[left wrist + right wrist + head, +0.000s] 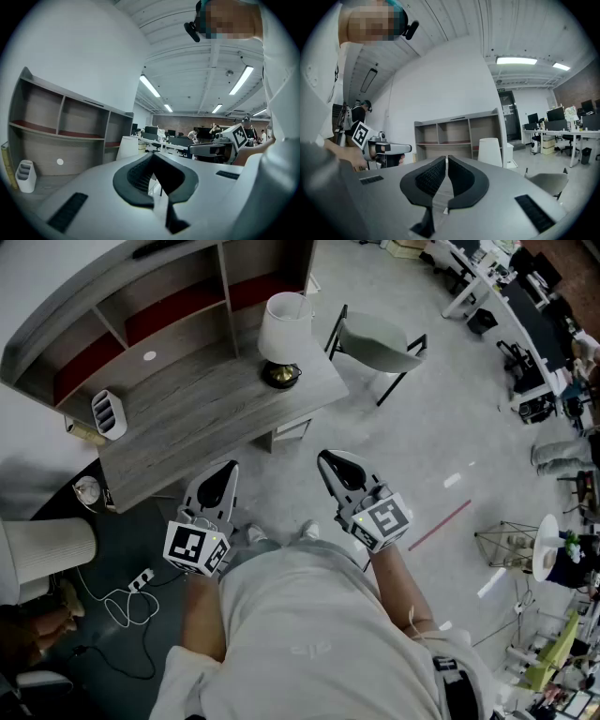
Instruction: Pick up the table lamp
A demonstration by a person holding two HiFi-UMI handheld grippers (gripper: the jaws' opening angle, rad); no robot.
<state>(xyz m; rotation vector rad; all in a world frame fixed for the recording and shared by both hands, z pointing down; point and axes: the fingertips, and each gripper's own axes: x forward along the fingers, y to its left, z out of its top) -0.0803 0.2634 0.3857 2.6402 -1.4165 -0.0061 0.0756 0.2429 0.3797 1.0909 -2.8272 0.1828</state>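
My left claw (223,476) and right claw (336,465), 2 in all, are closed tight and hold nothing, level near my waist before reaching. The white table lamp (281,334) stands on the desk (187,418), well ahead of both.

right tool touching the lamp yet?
Apart. Head view: the right tool is held over the floor in front of the person, while the lamp stands on the desk, with a clear gap between them.
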